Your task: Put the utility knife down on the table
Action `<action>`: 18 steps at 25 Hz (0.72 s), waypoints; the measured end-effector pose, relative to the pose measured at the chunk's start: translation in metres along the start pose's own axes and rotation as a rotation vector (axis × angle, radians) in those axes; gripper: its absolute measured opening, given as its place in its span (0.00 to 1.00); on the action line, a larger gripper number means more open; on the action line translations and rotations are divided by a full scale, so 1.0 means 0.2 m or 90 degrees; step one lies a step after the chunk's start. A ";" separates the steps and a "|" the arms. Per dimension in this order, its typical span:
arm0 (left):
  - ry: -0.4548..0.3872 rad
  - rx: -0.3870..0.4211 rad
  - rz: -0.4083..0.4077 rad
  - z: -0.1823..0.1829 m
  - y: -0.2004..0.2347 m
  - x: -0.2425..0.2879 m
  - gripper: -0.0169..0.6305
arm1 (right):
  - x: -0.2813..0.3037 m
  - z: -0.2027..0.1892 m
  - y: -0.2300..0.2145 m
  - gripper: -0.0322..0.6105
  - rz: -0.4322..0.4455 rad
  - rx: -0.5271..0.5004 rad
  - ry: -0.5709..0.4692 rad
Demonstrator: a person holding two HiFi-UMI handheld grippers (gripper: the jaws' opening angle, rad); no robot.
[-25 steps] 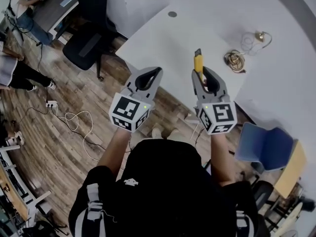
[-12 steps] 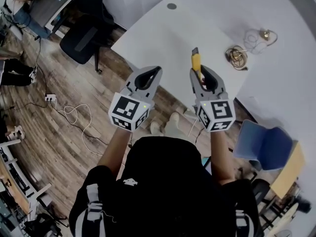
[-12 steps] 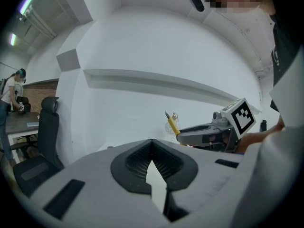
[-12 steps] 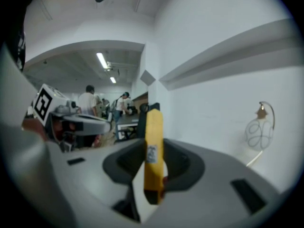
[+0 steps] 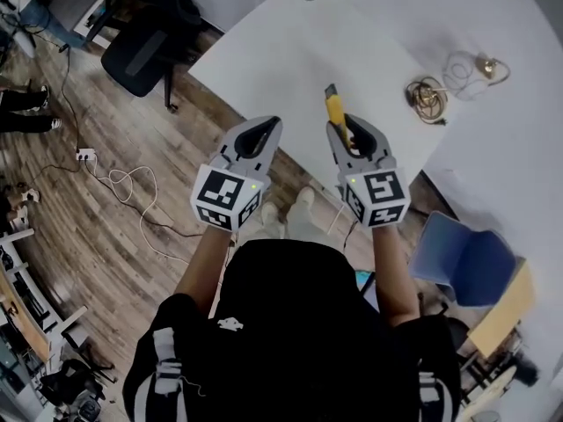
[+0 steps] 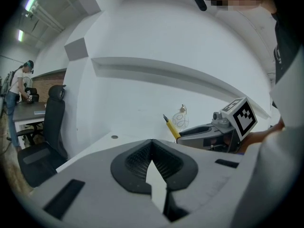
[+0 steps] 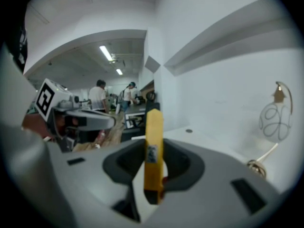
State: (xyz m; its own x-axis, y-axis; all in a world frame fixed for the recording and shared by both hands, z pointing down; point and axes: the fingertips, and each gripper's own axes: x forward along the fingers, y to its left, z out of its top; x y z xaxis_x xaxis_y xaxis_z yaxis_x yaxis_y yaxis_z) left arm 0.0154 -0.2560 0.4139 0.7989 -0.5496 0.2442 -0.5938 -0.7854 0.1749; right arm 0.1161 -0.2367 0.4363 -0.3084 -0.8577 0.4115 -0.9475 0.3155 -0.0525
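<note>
Head view: utility knife [image 5: 335, 111] clamped in right hand-held gripper [image 5: 350, 125], long axis running forward past its jaw tips, dark tip ahead, over white desk [image 5: 290, 51] edge; wooden floor [image 5: 114, 209] under left hand-held gripper [image 5: 266, 123]. Left gripper view: its jaws together, empty. Right gripper view: knife upright between jaws.

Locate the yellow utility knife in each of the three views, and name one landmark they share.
Head view: utility knife upper centre, held in the right tongs.
Left gripper view: utility knife right of centre, beside the wire loop.
Right gripper view: utility knife dead centre, between the jaws.
Shared landmark: the wire loop.
</note>
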 end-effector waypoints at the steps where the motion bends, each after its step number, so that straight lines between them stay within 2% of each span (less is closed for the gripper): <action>1: 0.004 -0.002 0.003 -0.01 0.00 0.01 0.05 | 0.02 -0.02 -0.01 0.26 0.006 0.001 0.008; 5: 0.018 -0.013 0.019 -0.08 0.02 0.05 0.05 | 0.09 -0.14 -0.02 0.26 0.033 -0.002 0.054; 12: 0.044 -0.032 0.037 -0.20 0.04 0.05 0.05 | 0.17 -0.30 0.04 0.26 0.069 -0.097 0.109; 18: 0.067 -0.036 0.045 -0.28 0.03 0.07 0.05 | 0.23 -0.54 0.09 0.26 0.132 -0.121 0.192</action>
State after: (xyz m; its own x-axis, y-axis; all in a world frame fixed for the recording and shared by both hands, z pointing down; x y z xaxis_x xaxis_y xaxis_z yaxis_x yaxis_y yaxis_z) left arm 0.0170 -0.2525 0.4721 0.7424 -0.5680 0.3552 -0.6549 -0.7271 0.2059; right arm 0.0941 -0.2259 0.5520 -0.4258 -0.6195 0.6595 -0.8268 0.5624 -0.0055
